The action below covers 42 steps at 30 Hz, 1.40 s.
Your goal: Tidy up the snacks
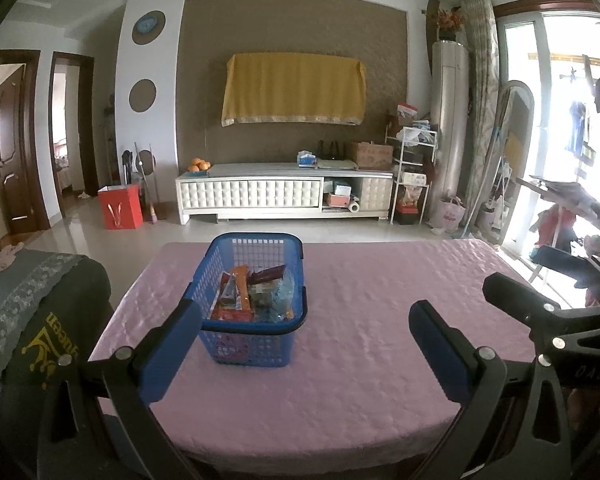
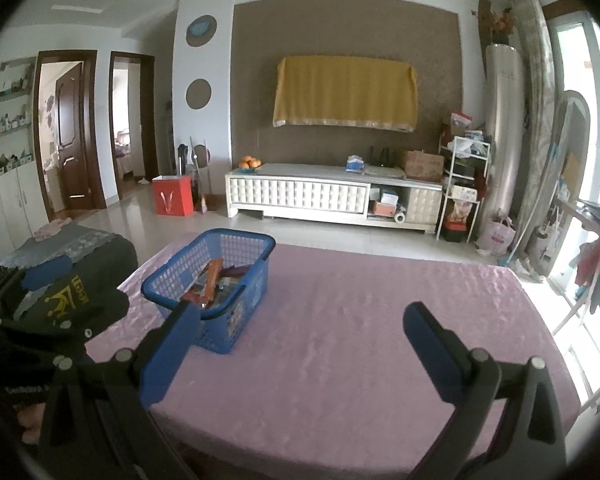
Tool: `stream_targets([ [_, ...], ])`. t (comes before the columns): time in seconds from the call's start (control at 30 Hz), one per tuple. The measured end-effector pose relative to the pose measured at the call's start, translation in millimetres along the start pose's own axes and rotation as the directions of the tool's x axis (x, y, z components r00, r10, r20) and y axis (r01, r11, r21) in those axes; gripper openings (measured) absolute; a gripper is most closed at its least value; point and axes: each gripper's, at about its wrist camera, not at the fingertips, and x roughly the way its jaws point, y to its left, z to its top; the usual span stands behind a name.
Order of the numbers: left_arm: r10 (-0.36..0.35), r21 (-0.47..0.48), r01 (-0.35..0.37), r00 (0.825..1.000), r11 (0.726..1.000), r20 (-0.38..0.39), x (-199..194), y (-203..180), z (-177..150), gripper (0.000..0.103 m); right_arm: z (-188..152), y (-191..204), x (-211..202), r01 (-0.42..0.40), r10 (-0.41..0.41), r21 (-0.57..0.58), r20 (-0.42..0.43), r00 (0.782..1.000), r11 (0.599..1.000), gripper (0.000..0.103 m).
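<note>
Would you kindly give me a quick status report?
Left gripper open, empty. Right gripper open, empty. Snacks in basket on table. Path clear.

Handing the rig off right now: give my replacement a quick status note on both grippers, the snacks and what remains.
Left gripper: open, empty, held above the near table edge.
Right gripper: open, empty, to the right of the basket.
Blue basket sits on the pink tablecloth, with the snack packets piled inside.
Done: no loose snacks visible on the cloth.
Left: apparently nothing to gather; check that the packets inside are tidy.
</note>
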Motion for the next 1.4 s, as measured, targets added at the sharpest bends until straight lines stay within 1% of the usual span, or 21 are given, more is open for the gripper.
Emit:
stream_targets([
  [0.23,-0.004,0.014,0.004,1.000,1.000,-0.002,-0.9,-4.0,1.4,0.103,-0.7,-4.4,-0.2,-0.008,0.008,0.014,-0.008,1.000,1.000,0.103],
  [0.77,0.001,0.011,-0.001,1.000,1.000,-0.005,-0.6,-5.3,0.4,0.103,-1.6,-4.3,-4.1,-0.010,0.010,0.014,-0.019,1.000,1.000,0.103],
  [1.4,-0.008,0.006,0.008,1.000,1.000,-0.017,-0.8,-11.3,-4.4,0.103,-3.9,-7.1,-6.0,-0.013,0.014,0.012,-0.033,0.999,1.000,0.103],
])
